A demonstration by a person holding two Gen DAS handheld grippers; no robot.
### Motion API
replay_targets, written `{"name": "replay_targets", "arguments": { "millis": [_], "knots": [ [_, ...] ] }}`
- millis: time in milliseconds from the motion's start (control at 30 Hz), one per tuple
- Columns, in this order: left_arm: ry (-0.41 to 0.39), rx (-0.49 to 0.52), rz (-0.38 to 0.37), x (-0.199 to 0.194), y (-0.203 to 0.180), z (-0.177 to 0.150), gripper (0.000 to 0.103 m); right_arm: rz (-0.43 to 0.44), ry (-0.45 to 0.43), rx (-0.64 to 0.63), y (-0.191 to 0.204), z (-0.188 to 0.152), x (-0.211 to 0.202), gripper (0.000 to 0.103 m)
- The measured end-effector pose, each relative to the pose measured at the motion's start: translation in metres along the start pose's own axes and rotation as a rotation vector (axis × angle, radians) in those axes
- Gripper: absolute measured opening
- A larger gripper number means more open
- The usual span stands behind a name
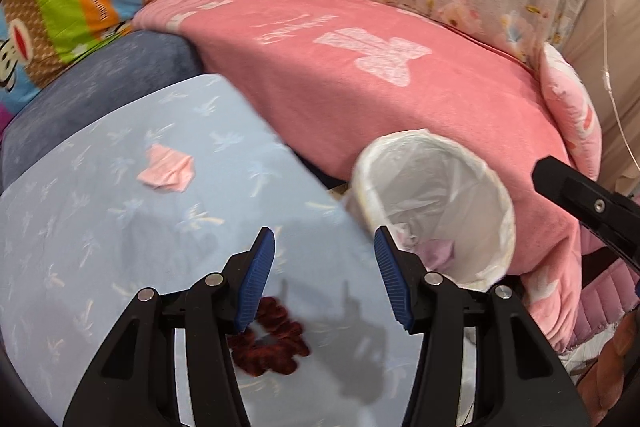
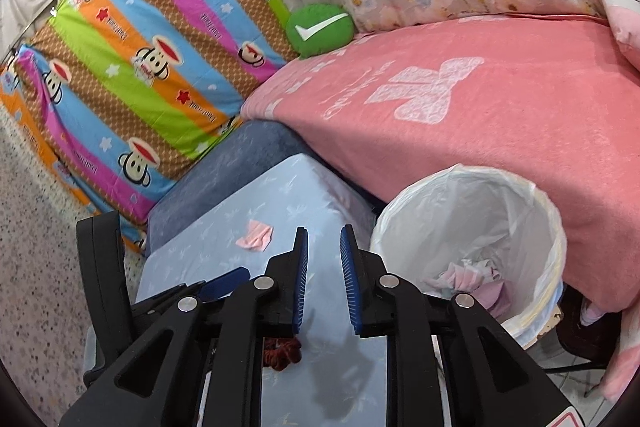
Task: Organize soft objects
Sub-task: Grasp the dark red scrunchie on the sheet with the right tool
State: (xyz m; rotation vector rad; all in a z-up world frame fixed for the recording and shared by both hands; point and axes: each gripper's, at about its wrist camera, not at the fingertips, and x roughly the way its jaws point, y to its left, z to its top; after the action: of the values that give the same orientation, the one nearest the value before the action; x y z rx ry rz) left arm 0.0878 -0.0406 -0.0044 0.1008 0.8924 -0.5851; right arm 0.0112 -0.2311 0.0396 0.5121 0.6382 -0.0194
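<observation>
Both grippers hover over the tabletop (image 1: 100, 227), fingers apart and empty. Left gripper (image 1: 325, 239) should drop squarely onto the scrunchie (image 1: 272, 339), beside the bin (image 1: 496, 195).

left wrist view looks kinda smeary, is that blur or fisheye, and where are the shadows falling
Left wrist view: motion blur smears the bin rim and pink cloth scrap; straight edges bow toward the dark round border, which is fisheye. The tool's shadow lies on the light blue cloth beside the dark red scrunchie. Right wrist view: sharper, same bowing, a similar shadow low on the cloth.
</observation>
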Motion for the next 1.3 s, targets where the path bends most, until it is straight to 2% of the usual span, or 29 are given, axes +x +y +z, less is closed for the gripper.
{"name": "replay_targets", "arguments": {
  "millis": [133, 400, 467, 967, 1300],
  "knots": [
    [0.013, -0.039, 0.045, -0.001, 0.025, -0.009, 0.050, 0.008, 0.041, -0.023, 0.017, -0.013, 0.015, 0.030],
    [0.028, -0.108, 0.105, -0.005, 0.069, -0.028, 0.050, 0.019, 0.180, -0.075, 0.054, -0.051, 0.059, 0.031],
    [0.032, -0.117, 0.121, -0.006, 0.078, -0.033, 0.050, 0.019, 0.218, -0.089, 0.065, -0.064, 0.073, 0.035],
    [0.056, -0.201, 0.144, -0.005, 0.135, -0.055, 0.050, -0.055, 0.384, -0.155, 0.084, -0.124, 0.147, 0.036],
    [0.067, -0.217, 0.137, 0.006, 0.150, -0.054, 0.050, -0.113, 0.386, -0.183, 0.077, -0.131, 0.174, 0.027]
  ]
}}
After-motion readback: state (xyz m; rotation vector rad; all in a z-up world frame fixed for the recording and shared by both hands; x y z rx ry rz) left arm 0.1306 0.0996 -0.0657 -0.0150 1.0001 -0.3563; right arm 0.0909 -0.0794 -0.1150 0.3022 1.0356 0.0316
